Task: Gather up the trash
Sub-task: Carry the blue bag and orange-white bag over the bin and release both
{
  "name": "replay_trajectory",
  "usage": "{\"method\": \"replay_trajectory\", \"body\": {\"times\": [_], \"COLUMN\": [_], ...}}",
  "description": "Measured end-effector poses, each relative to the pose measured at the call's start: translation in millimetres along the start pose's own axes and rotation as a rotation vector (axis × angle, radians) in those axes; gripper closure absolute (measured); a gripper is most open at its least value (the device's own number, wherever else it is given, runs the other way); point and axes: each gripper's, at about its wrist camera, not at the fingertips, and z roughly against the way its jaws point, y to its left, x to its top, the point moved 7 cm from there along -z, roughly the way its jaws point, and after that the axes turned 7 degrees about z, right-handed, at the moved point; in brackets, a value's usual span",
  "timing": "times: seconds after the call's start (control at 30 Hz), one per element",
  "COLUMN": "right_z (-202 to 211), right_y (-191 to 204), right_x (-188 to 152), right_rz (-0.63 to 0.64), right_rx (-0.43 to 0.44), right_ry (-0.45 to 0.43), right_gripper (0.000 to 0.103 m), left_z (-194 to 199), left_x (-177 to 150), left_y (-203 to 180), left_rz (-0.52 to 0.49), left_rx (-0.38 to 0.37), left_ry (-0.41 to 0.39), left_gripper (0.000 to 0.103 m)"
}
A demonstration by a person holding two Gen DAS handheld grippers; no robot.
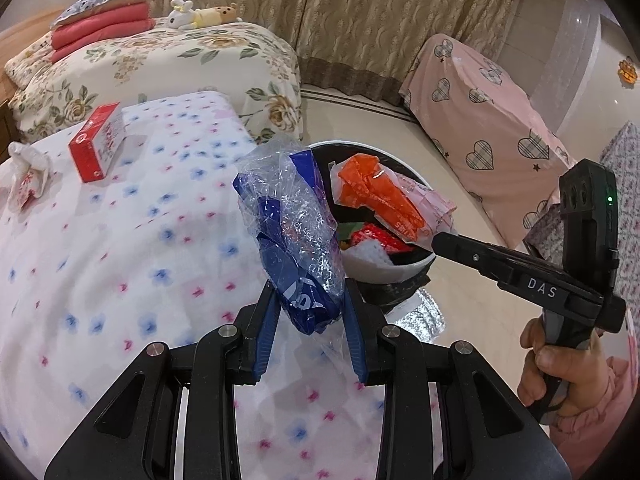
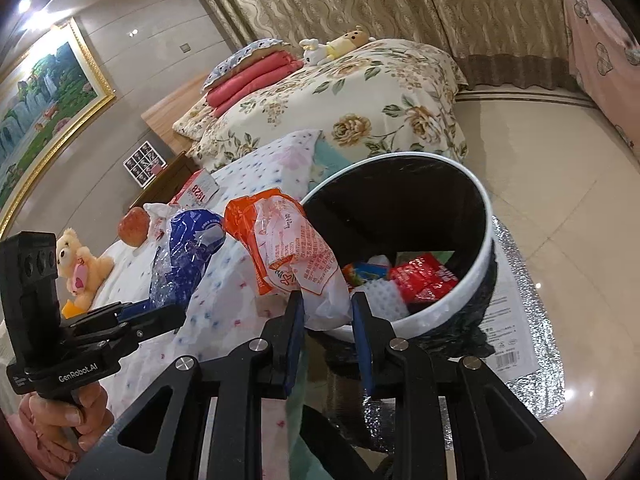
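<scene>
the left claw (image 1: 308, 308) grips a blue wrapper (image 1: 294, 232) over the bed; the right claw (image 2: 326, 312) grips an orange and white bag (image 2: 296, 248) by the bin (image 2: 486, 216); only the right view shows a teddy bear (image 2: 80, 260)

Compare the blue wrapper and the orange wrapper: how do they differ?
The blue wrapper is blue with clear crinkled film; the orange wrapper is orange and white with printed text. The left hand-held gripper holds the blue one, the right hand-held gripper the orange one. Both are crumpled and off the bed.
</scene>
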Motion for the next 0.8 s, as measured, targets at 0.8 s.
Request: {"method": "replay_trajectory", "body": {"times": [0.8], "right_z": [5.1], "right_y": [-45.6], "right_x": [6.5], "right_rz": [-0.029], "right_rx": [-0.098], "right_ry": [0.021], "right_gripper": [0.079], "left_z": [-31.4], "left_x": [18.8], "left_y": [-34.9], "left_rz": [-0.07], "left_rx": [-0.025], "left_ry": [0.035], "left_gripper": [0.073]}}
